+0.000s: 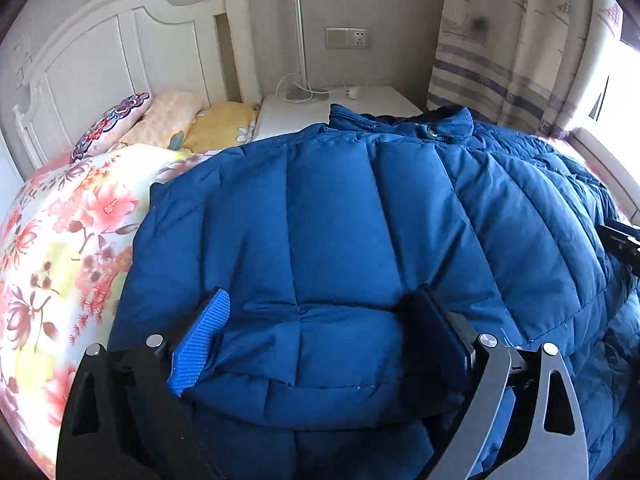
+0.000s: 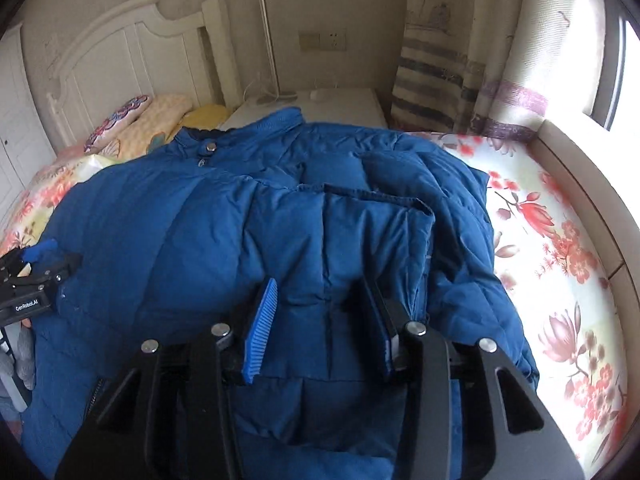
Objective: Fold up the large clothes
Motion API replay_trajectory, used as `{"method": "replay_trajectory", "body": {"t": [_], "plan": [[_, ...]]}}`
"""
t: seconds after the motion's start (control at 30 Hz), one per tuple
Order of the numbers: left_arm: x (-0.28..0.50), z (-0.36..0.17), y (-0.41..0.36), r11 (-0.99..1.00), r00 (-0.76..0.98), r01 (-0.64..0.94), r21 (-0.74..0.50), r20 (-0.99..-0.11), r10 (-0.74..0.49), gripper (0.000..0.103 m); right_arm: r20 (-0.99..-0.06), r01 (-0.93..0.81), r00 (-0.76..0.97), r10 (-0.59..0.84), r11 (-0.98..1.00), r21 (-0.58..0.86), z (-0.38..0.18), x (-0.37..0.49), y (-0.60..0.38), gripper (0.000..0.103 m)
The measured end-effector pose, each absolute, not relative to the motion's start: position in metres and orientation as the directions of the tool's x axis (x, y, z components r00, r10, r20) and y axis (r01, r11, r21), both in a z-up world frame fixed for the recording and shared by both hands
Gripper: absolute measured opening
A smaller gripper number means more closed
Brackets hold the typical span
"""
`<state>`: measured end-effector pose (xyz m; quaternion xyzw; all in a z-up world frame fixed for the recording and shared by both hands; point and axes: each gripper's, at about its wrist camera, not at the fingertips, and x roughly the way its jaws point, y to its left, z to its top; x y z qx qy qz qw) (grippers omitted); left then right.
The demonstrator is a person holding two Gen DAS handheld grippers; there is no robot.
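Jacket (image 1: 340, 208) lies btwn spread fingers (image 1: 200, 336), both grippers.

Both wrist views look steeply down, close over the blue jacket (image 1: 340, 216) (shared, with headboard (image 2: 132, 60) behind).

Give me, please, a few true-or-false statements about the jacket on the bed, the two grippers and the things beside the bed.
1. The blue puffer jacket lies on a floral bedspread. True.
2. The left gripper is clamped shut. False: its jaws stand wide apart over the jacket.
3. A white nightstand stands next to the headboard. True.
4. The jacket's collar points away from the headboard wall. False: the collar lies at the far end, toward the nightstand.
5. The right gripper holds a pillow. False: only jacket fabric lies between its parted jaws.
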<state>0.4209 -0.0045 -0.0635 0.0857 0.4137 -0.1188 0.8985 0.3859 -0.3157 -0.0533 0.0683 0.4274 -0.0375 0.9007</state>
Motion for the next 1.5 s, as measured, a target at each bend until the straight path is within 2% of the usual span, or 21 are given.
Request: {"method": "replay_trajectory", "body": {"t": [0.57, 0.67, 0.73, 0.8, 0.87, 0.93, 1.03, 1.1, 1.17, 1.27, 1.43, 1.5], "plan": [[0.419, -0.063, -0.002, 0.957, 0.627, 0.287, 0.040, -0.763, -0.156, 0.091, -0.786, 0.120, 0.618, -0.022, 0.990, 0.067, -0.062, 0.388, -0.310, 0.043], [0.422, -0.059, -0.001, 0.953, 0.601, 0.301, 0.026, -0.781, -0.168, 0.092, -0.795, 0.108, 0.606, 0.023, 0.988, 0.111, -0.058, 0.390, -0.315, 0.048], [0.426, -0.044, 0.002, 0.950, 0.553, 0.311, -0.036, -0.806, -0.211, 0.091, -0.819, 0.113, 0.573, 0.014, 0.989, 0.096, -0.045, 0.391, -0.314, 0.049], [0.430, -0.020, 0.010, 0.946, 0.567, 0.305, -0.107, -0.777, -0.271, 0.092, -0.783, 0.108, 0.621, -0.005, 0.991, 0.079, -0.022, 0.389, -0.311, 0.049], [0.439, -0.001, 0.013, 0.956, 0.619, 0.278, -0.093, -0.744, -0.252, 0.093, -0.737, 0.098, 0.676, -0.006, 0.992, 0.081, -0.003, 0.392, -0.305, 0.049], [0.460, 0.003, 0.011, 0.972, 0.653, 0.232, -0.030, -0.736, -0.179, 0.094, -0.722, 0.072, 0.692, 0.014, 0.993, 0.089, 0.002, 0.402, -0.296, 0.051], [0.487, -0.023, 0.008, 0.982, 0.593, 0.188, -0.002, -0.797, -0.115, 0.094, -0.774, 0.022, 0.632, 0.034, 0.998, 0.061, -0.023, 0.428, -0.272, 0.052], [0.497, -0.055, 0.005, 0.981, 0.548, 0.189, 0.040, -0.834, -0.071, 0.097, -0.820, 0.009, 0.573, 0.013, 1.000, 0.022, -0.049, 0.439, -0.262, 0.057], [0.493, -0.069, 0.006, 0.980, 0.569, 0.196, 0.038, -0.819, -0.082, 0.098, -0.797, -0.008, 0.604, 0.001, 1.000, -0.004, -0.060, 0.437, -0.255, 0.057], [0.492, -0.069, 0.005, 0.980, 0.572, 0.193, 0.049, -0.817, -0.072, 0.099, -0.804, -0.025, 0.593, 0.038, 0.999, 0.030, -0.053, 0.434, -0.262, 0.056], [0.490, -0.069, 0.005, 0.982, 0.585, 0.184, 0.050, -0.808, -0.068, 0.099, -0.719, 0.132, 0.690, -0.083, 0.991, 0.011, -0.025, 0.424, -0.308, 0.057], [0.485, -0.068, 0.003, 0.982, 0.599, 0.179, 0.065, -0.799, -0.056, 0.099, -0.768, 0.167, 0.632, -0.101, 0.986, 0.007, -0.045, 0.432, -0.328, 0.057]]}}
